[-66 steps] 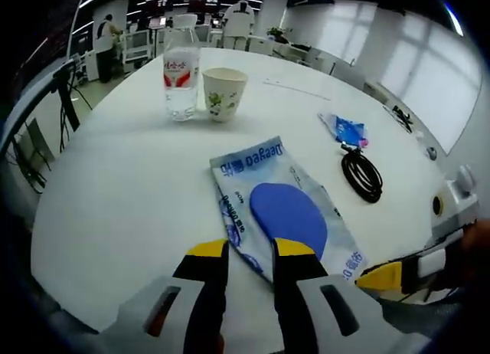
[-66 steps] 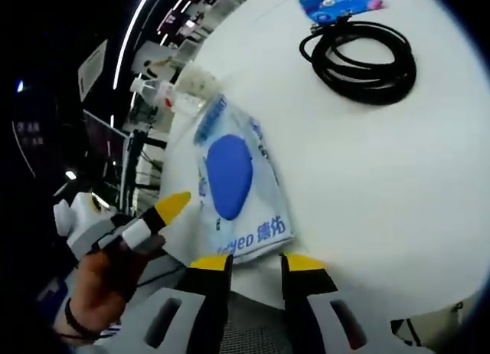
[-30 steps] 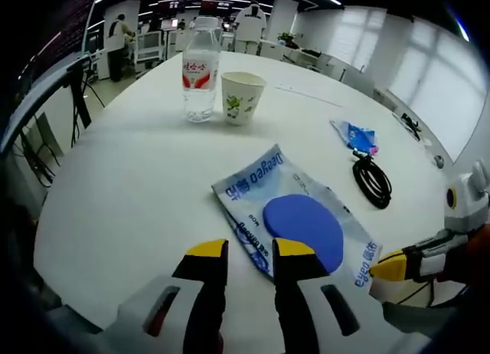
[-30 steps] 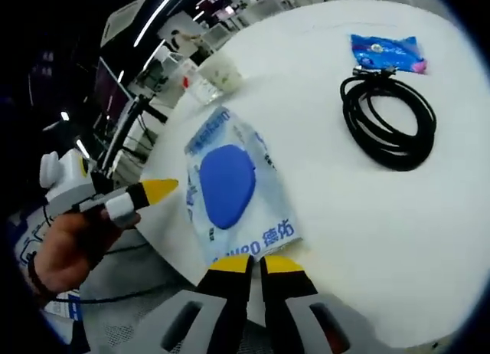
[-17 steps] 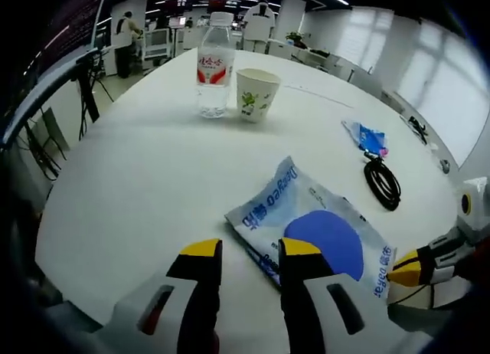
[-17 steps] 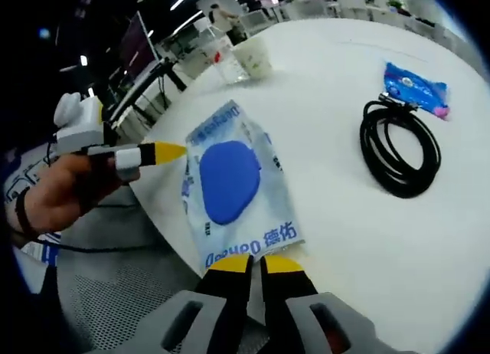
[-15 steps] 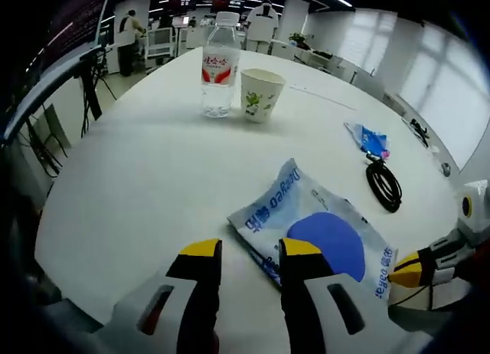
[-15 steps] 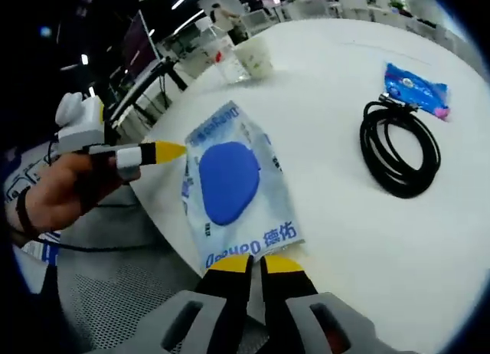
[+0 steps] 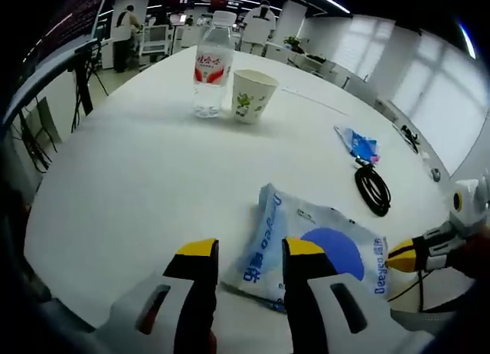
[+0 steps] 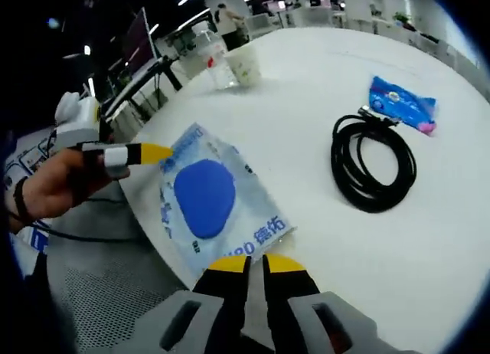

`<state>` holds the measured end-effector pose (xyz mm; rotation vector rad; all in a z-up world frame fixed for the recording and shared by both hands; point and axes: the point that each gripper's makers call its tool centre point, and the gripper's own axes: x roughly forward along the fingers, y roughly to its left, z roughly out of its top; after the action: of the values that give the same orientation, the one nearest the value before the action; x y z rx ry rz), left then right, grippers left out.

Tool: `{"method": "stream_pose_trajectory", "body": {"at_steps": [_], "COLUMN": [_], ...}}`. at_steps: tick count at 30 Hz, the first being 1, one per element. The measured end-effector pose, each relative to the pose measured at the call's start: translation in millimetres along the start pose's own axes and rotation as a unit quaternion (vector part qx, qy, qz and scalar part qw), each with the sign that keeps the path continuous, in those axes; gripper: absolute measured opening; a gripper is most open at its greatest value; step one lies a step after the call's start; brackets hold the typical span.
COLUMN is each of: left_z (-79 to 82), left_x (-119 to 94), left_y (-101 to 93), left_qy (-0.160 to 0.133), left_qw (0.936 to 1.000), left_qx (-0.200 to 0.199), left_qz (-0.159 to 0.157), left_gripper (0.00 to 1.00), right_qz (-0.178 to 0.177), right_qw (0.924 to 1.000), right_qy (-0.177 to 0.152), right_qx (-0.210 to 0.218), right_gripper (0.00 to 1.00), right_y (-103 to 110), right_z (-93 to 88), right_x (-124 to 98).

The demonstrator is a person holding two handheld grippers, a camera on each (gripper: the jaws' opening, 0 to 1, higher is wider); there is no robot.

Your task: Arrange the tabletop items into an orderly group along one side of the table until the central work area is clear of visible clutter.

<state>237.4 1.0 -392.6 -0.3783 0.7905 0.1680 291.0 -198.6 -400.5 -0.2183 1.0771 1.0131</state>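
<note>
A clear plastic packet with a blue oval (image 9: 315,245) lies at the near edge of the white round table (image 9: 130,162). My right gripper (image 10: 254,263) is shut on the packet's near edge (image 10: 256,235); it enters the left gripper view at the right (image 9: 409,256). My left gripper (image 9: 249,254) is open just before the packet, its right jaw over a corner. A hand holds it at the packet's far corner (image 10: 149,153). A water bottle (image 9: 212,63) and paper cup (image 9: 251,95) stand together far back. A black cable coil (image 10: 373,174) and a small blue packet (image 10: 402,103) lie to the right.
The table's rim (image 10: 153,239) runs close under both grippers, with a mesh chair seat (image 10: 99,293) below it. Desks, chairs and people fill the office behind the bottle (image 10: 213,59) and cup (image 10: 246,63).
The packet has slid and turned along the table's edge with the right gripper shut on it. Both cameras shifted. The left gripper stays open.
</note>
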Motion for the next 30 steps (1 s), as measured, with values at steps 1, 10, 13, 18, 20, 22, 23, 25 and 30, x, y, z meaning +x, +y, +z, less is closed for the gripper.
{"method": "stream_pose_trajectory", "body": {"at_steps": [1,10,13,18,20,22,23,25,30], "left_z": [-1.1,-9.0,-9.1,-9.0,-9.3,-9.0,-8.9,-8.3,-12.9], "left_x": [0.3,-0.8,-2.4,-3.6,-3.1,-2.9,-2.9,-2.8,2.4], "left_y": [-0.6,-1.3,0.2,0.1,0.1,-1.6,-2.0,-6.1,-2.4], "left_qy": [0.002,0.012,0.013,0.013,0.014,0.014,0.014,0.015,0.018], "left_qw": [1.0,0.9999,0.9999,0.9999,0.9998,0.9998,0.9998,0.9998,0.9998], "left_qx": [0.002,-0.01,-0.012,-0.011,-0.011,-0.011,-0.01,-0.007,-0.006], "left_qz": [-0.002,-0.001,0.0,0.0,-0.001,-0.002,-0.003,-0.005,-0.006], "left_gripper": [0.32,0.32,0.32,0.32,0.32,0.32,0.32,0.32,0.31], "right_qz": [-0.005,0.021,0.028,0.026,0.025,0.025,0.026,0.028,0.031], "right_qw": [1.0,0.9994,0.9973,0.9965,0.9966,0.9967,0.9968,0.9966,0.9955], "right_qy": [-0.001,0.01,0.015,0.014,0.016,0.02,0.021,0.025,0.034], "right_qx": [-0.002,0.025,0.066,0.079,0.078,0.074,0.073,0.073,0.083], "right_gripper": [0.02,0.14,0.22,0.26,0.27,0.27,0.27,0.27,0.23], "right_y": [-0.5,14.4,15.1,15.5,15.7,16.4,17.6,17.7,18.2], "right_z": [0.3,-10.3,-11.4,-8.5,-8.6,-8.1,-8.9,-11.4,-17.0], "right_x": [-0.5,-3.3,-4.2,-5.2,-3.6,-0.7,-0.9,-0.4,0.9]}}
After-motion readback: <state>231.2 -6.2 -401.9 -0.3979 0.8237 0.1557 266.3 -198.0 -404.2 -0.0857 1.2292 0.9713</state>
